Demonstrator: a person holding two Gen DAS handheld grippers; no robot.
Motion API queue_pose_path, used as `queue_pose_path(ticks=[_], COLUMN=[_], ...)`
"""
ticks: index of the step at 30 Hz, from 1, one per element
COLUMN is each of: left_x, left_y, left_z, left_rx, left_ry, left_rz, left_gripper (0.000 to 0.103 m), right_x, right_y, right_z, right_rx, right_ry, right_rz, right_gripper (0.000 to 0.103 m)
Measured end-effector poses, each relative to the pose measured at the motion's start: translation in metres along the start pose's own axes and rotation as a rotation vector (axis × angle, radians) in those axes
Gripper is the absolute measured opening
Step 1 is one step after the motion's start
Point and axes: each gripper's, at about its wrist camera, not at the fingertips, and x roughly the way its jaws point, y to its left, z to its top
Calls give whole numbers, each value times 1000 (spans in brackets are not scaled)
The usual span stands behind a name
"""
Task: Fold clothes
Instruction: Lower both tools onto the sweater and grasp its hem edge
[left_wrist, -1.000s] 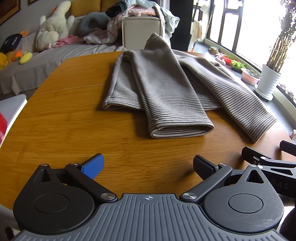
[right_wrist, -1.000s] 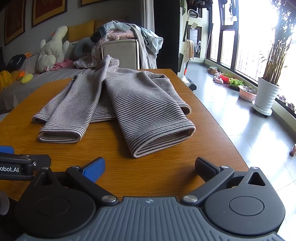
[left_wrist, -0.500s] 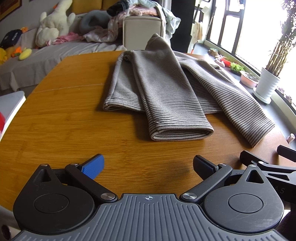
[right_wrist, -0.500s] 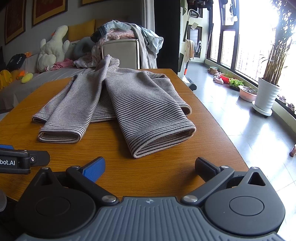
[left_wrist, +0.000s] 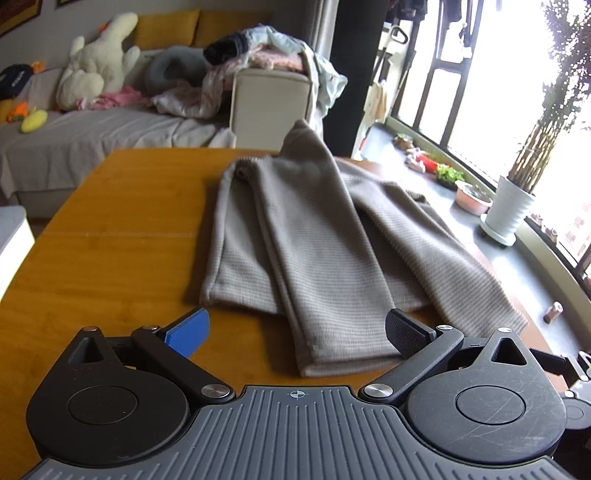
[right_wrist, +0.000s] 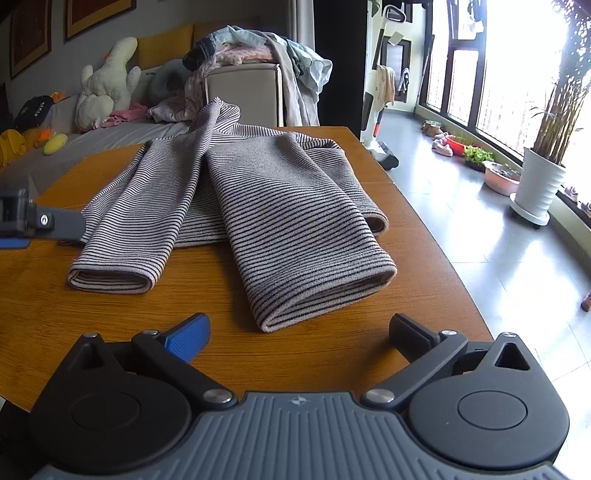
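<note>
One wooden table (right_wrist: 424, 236) carries the whole job: a striped sweater (right_wrist: 288, 206) lies spread on it, its body flat and both sleeves drawn down toward the near edge, their cuffs doubled over. Compared with a second ago, the left tongs (left_wrist: 295, 332) have moved in, so the nearer sleeve cuff (left_wrist: 343, 354) that then lay well ahead now sits just between their spread fingers, not yet pinched; that view is blurred, which fits a move under way. The right tongs (right_wrist: 297, 332) have barely shifted and hang released near the other cuff (right_wrist: 325, 295), clear of the cloth. I judge this as the reach for the next fold, with the left side about to take its sleeve first. Behind the table a pale laundry bin (right_wrist: 243, 96) is heaped with a pile of clothes (right_wrist: 258, 48) spilling over its rim, likely the work left. By the window a white pot (right_wrist: 539, 192) holds a tall plant, and a pink bowl (right_wrist: 500, 179) on the floor holds something too small to tell.
</note>
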Motion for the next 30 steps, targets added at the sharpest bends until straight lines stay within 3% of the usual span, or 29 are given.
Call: queue_pose_path(ticks=[4, 8, 13, 18, 21, 23, 26, 30], left_x=[24, 58, 92, 115, 132, 134, 129, 118], left_y=[5, 13, 25, 39, 48, 47, 39, 33], left_z=[27, 45, 55, 66, 66, 61, 52, 41], left_rx=[26, 19, 3, -15, -48, -24, 29, 63], left_ry=[-37, -7, 48, 45, 73, 39, 28, 23], left_rz=[23, 32, 29, 22, -40, -51, -42, -45], left_gripper=[103, 103, 103, 103, 103, 103, 103, 103], right_x=[-6, -2, 58, 124, 161, 173, 166, 149], right_y=[4, -1, 4, 7, 2, -6, -20, -19], right_z=[20, 61, 117, 155, 157, 152, 141, 123], right_rx=[-75, -103, -86, -15, 67, 123, 202, 167], right_ry=[-58, -167, -191, -192, -103, -41, -62, -62], right_rz=[28, 62, 60, 65, 78, 113, 171, 206], right_gripper=[103, 103, 103, 103, 103, 103, 103, 103])
